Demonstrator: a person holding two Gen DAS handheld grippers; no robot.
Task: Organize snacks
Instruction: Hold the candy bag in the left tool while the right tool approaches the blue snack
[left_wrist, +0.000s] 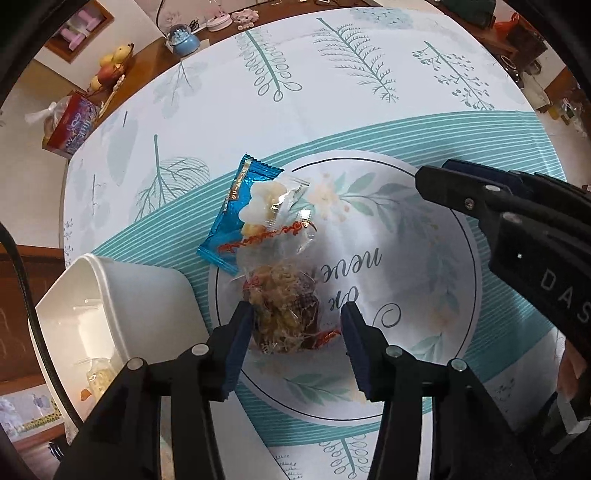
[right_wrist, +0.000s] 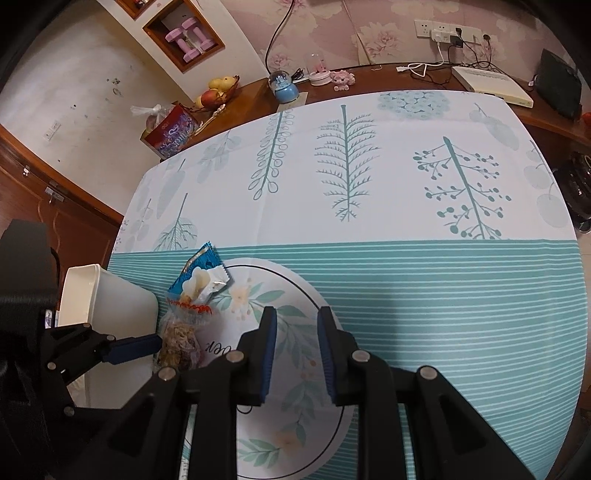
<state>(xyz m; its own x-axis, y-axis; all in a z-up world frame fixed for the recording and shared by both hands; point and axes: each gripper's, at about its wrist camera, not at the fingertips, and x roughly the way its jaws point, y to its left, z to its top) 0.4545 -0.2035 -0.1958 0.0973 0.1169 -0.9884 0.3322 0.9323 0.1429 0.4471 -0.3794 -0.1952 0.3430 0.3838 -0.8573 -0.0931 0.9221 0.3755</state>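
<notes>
Left gripper (left_wrist: 297, 325): pointed down at the tabletop (left_wrist: 369, 96), jaws parted about halfway, the clear snack bag (left_wrist: 284, 317) framed between the pads; no pad is seen pressing on it.
Clear snack bag: laid on the round floral mat (left_wrist: 424, 258), dried brown shreds inside.
Blue wrapper (left_wrist: 240, 206): found just beyond the left gripper, a small white-sweet packet (left_wrist: 266, 206) lying on top.
White bin (left_wrist: 122, 295): seen to the left gripper's left.
Right gripper (right_wrist: 297, 354): jaws narrowly parted, nothing held between them, only the mat seen.
</notes>
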